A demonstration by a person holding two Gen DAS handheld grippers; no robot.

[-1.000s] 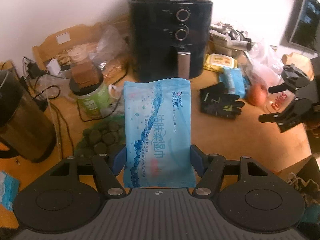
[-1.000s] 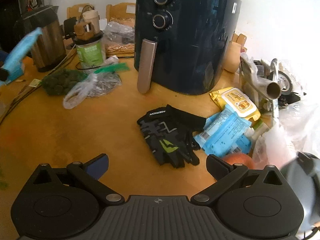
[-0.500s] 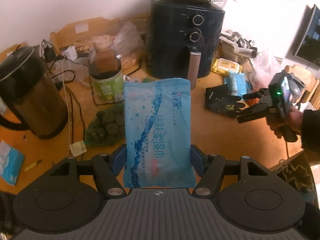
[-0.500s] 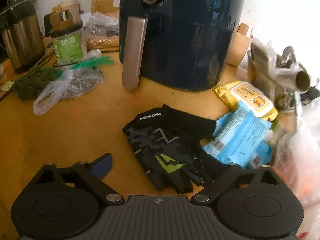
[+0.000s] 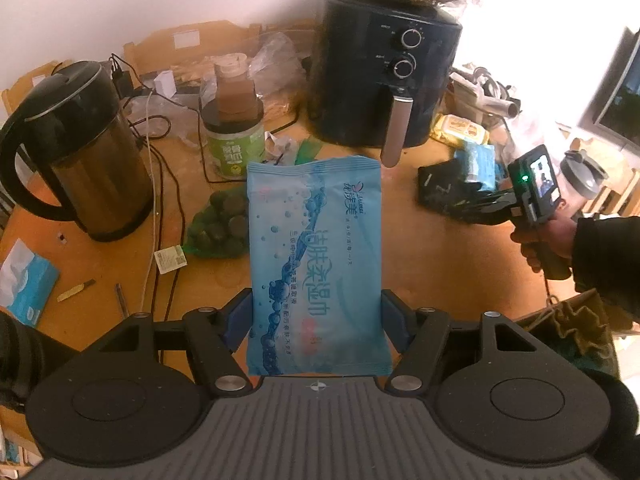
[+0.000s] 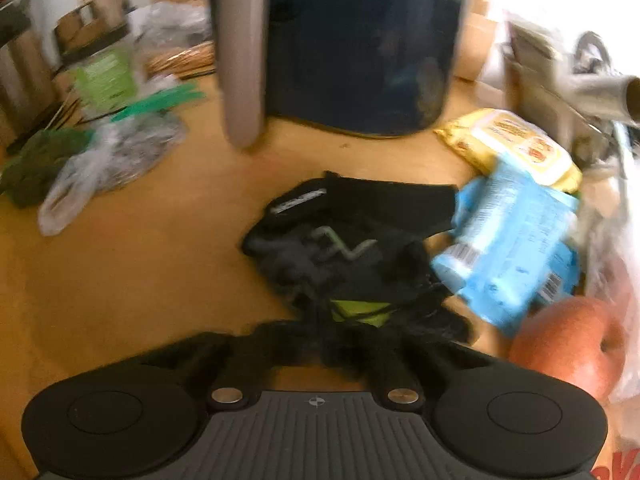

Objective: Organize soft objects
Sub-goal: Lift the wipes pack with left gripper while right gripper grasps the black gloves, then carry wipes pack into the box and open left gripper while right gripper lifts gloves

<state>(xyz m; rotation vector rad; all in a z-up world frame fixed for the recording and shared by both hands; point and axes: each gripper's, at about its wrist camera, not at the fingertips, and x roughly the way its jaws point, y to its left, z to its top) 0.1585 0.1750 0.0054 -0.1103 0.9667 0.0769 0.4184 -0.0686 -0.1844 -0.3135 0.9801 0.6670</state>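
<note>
The blue wipes pack (image 5: 314,264) is a light, squashy pouch with a slick film skin, so it will likely give under pressure and could slide if squeezed only at a corner; the left tongs (image 5: 316,320) hold it across its lower half, one pad on each long edge, and it stands upright above the tabletop (image 5: 460,264), which looks like a sound hold. The black glove (image 6: 348,248) is limp fabric, light and not fragile, and will probably droop and trail once lifted; it is best pinched through a bunched fold near the fingers or cuff. It lies on the tabletop in front of the dark air fryer (image 6: 352,48), touching a second blue wipes pack (image 6: 508,256) on its right, with an apple (image 6: 568,344) near. The right tongs (image 6: 344,344) are shut to a narrow gap with the glove's near edge bunched between them, though blur hides how much cloth is caught. Both tongs tilt steeply downward; in the left view, a hand (image 5: 548,236) in a dark sleeve (image 5: 608,256) holds the right tool low over the glove.
</note>
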